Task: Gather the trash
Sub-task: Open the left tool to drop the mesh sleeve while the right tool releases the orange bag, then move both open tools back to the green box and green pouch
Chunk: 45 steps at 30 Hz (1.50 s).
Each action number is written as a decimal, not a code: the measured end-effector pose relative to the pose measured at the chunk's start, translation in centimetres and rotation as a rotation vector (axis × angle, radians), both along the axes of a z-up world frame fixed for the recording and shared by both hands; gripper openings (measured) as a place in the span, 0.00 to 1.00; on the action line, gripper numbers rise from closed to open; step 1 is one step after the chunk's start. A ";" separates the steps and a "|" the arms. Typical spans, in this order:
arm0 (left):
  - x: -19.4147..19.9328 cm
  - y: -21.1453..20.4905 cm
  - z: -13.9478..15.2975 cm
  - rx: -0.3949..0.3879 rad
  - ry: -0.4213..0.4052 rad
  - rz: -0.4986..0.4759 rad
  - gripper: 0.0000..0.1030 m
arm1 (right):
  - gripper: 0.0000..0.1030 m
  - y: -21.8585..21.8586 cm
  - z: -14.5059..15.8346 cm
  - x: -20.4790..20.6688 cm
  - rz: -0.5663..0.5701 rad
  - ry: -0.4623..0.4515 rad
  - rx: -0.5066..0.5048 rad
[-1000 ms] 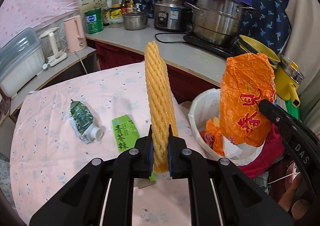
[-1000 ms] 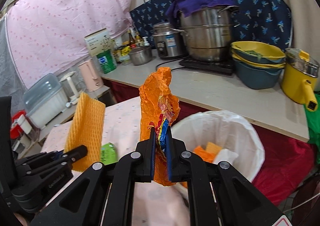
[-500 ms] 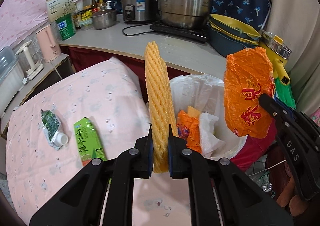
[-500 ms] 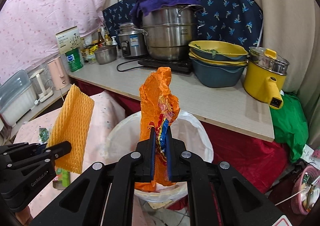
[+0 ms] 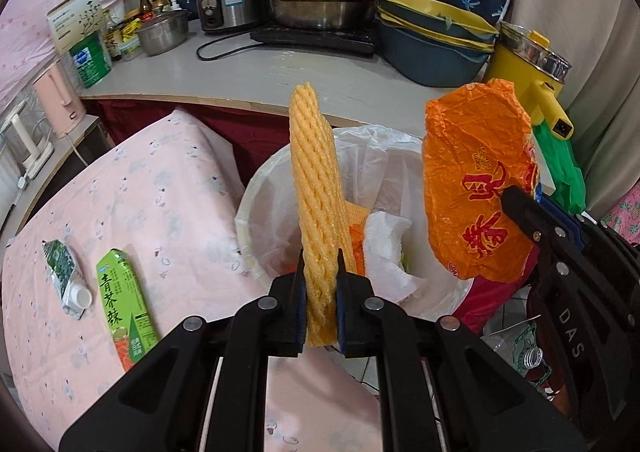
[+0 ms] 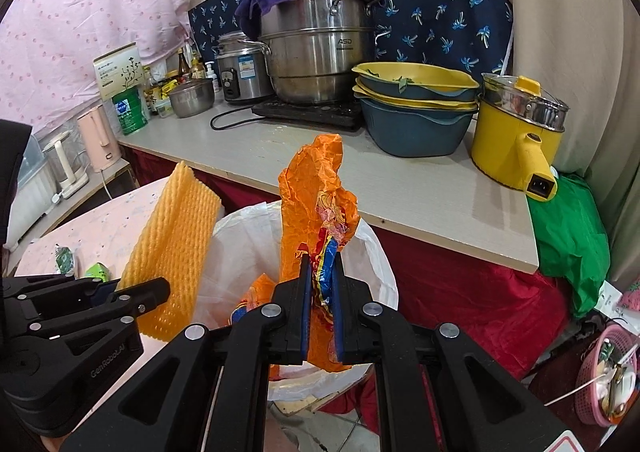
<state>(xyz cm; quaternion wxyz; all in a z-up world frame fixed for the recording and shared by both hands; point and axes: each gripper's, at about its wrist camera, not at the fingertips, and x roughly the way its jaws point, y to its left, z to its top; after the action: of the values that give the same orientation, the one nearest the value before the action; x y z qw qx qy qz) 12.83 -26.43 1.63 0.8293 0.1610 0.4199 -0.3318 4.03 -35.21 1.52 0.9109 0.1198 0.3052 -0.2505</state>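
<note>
Both grippers have swung from over the pink-clothed desk to the white-lined trash bin. Nearest, the left gripper has its fingers clenched on a yellow-orange ribbed foam sleeve; the right gripper pinches a crumpled orange plastic wrapper above the rim. Inside lie orange scraps and tissue. Farther off, a green drink carton and a flattened green pouch await collection.
</note>
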 end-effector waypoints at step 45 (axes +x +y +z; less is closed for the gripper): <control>8.0 11.2 -1.6 -0.029 -0.006 0.318 0.72 | 0.40 3.8 -1.5 7.3 0.108 0.049 -0.010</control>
<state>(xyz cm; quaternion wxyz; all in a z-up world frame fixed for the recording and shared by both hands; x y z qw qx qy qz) 20.87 -15.21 0.02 0.8747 0.0815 0.4328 -0.2020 11.36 -31.37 0.04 0.9160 0.0922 0.3322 -0.2053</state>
